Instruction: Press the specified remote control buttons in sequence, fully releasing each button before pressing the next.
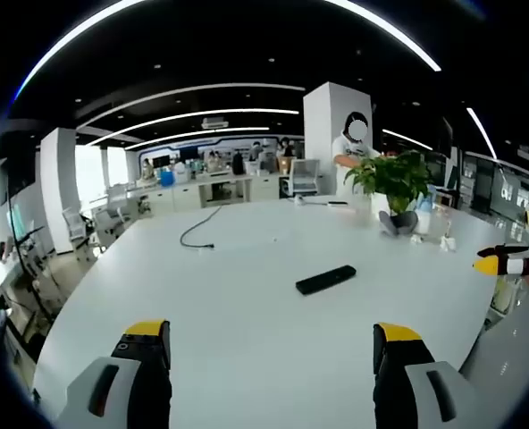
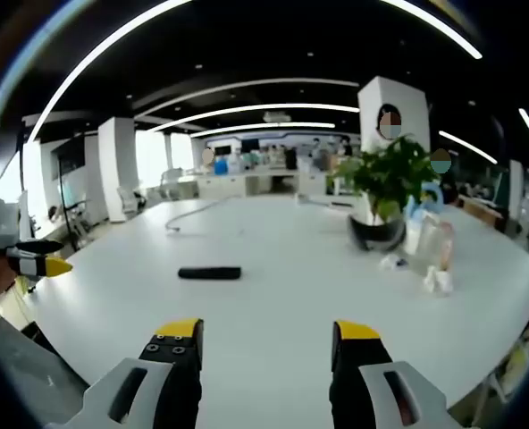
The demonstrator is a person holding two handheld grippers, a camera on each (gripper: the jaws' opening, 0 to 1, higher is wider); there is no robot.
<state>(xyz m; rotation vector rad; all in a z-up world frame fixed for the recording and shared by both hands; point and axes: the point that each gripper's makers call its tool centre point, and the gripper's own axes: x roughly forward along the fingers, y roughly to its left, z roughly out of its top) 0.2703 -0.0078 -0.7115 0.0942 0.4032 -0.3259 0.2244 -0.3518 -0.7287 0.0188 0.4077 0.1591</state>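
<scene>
Wide white table [image 1: 247, 295] with a potted plant [image 1: 394, 183] far off, black remote [image 1: 325, 280] lying flat mid-table untouched, left gripper [image 1: 273, 344] and right gripper [image 2: 266, 344] wide apart, empty, well short: approach step, needing one closed tip over the first button.

Remote control [image 1: 325, 280] lies flat on the table [image 1: 247, 268], near its middle. Potted plant [image 1: 395, 188] stands on the table beyond the remote, to its right. Cable [image 1: 199, 228] lies beyond the remote, to its left. Small bottles [image 2: 430, 246] sit just beside the plant.
</scene>
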